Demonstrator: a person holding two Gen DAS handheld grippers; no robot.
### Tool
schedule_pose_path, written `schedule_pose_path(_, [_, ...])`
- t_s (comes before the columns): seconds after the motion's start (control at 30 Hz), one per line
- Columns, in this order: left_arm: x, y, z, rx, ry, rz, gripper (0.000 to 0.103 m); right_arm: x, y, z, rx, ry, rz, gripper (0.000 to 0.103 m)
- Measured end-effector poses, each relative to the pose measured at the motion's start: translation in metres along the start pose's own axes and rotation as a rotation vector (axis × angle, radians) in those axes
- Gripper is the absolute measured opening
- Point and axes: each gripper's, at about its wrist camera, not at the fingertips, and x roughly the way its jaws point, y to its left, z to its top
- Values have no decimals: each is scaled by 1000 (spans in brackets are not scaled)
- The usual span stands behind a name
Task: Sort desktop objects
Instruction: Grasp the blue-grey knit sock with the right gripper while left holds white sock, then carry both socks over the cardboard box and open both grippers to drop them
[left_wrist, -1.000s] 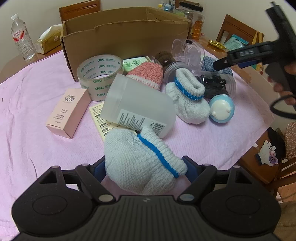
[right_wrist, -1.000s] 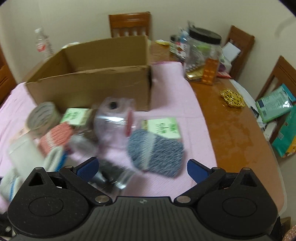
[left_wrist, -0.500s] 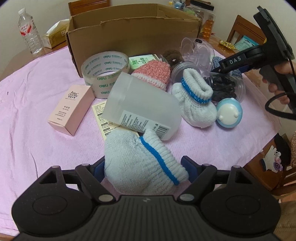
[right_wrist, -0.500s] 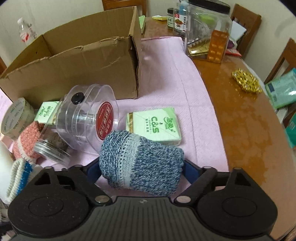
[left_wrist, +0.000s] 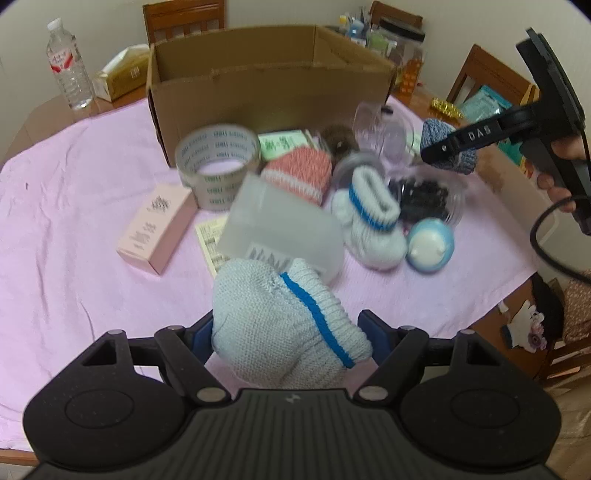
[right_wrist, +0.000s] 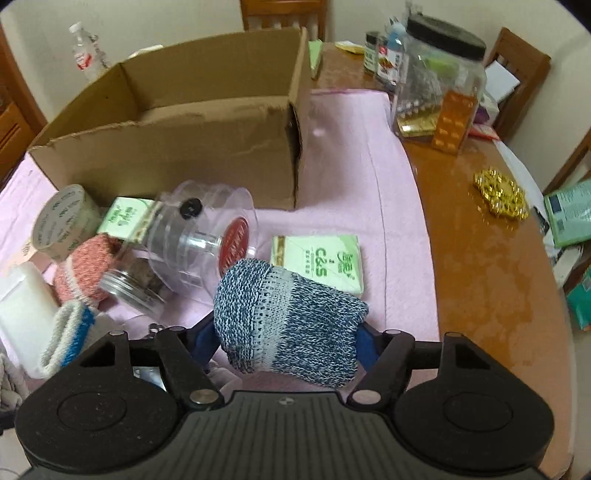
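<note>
A white knitted bootie with a blue stripe (left_wrist: 273, 321) sits between the blue pads of my left gripper (left_wrist: 288, 328), lifted off the pink cloth; the jaws are closing and press on it. In the right wrist view my right gripper (right_wrist: 284, 336) grips a blue-and-white knitted sock (right_wrist: 295, 314), its jaws closing too. The left wrist view shows that sock (left_wrist: 437, 129) raised at the right in the right gripper (left_wrist: 443, 151), a hand on its handle. An open cardboard box (left_wrist: 273, 85) stands behind the pile.
On the pink cloth lie a tape roll (left_wrist: 216, 162), a pink carton (left_wrist: 155, 229), a frosted plastic tub (left_wrist: 280, 229), a second white bootie (left_wrist: 373, 221), a pink sock (left_wrist: 299, 173), a clear jar (right_wrist: 199, 240) and a tissue pack (right_wrist: 321, 262). A tall jar (right_wrist: 443, 74) stands on bare wood at the right.
The left gripper has risen with the white bootie in it. The right gripper came over the blue sock, closed on it and lifted it off the cloth.
</note>
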Motion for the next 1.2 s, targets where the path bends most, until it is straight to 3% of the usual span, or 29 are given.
schedule_pose_path(0.57, [-37, 7, 96, 1, -125, 31, 78, -74, 12, 51, -147, -135, 105, 76])
schedule_pose_path(0.83, [-26, 34, 155, 81, -187, 22, 78, -71, 35, 85, -156, -167, 96, 76])
schedule_pose_path(1.2, [8, 60, 207, 142, -186, 0, 78, -52, 61, 133, -152, -182, 90, 76])
